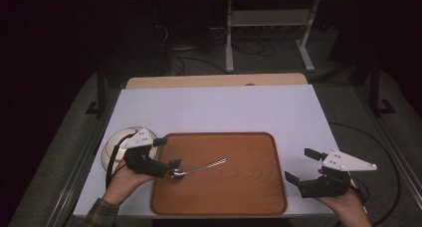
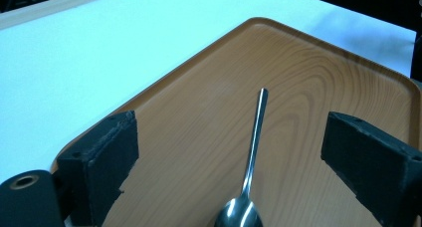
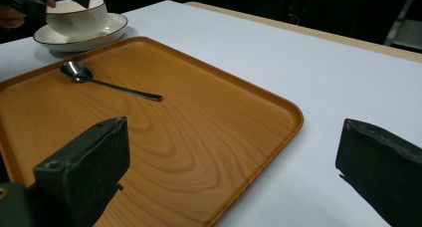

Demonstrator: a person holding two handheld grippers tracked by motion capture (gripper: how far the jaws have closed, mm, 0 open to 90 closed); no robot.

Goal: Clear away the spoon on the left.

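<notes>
A metal spoon (image 1: 196, 168) lies on the wooden tray (image 1: 239, 187), bowl end near the tray's left edge, handle pointing right and away. My left gripper (image 1: 167, 153) hangs open just over the tray's left edge, its jaws on either side of the spoon's bowl (image 2: 239, 213) without touching it. In the left gripper view the spoon handle (image 2: 255, 132) runs straight ahead between the jaws. My right gripper (image 1: 302, 165) is open over the white table to the right of the tray, nothing between its jaws. The right gripper view shows the spoon (image 3: 102, 82) far across the tray (image 3: 199, 147).
A white bowl on a white saucer (image 1: 113, 146) stands left of the tray, partly under my left hand; it appears as bowl (image 3: 79, 15) and saucer (image 3: 112, 30) in the right gripper view. The white table surface (image 1: 219, 107) stretches beyond the tray. Table frames and cables lie on the floor behind.
</notes>
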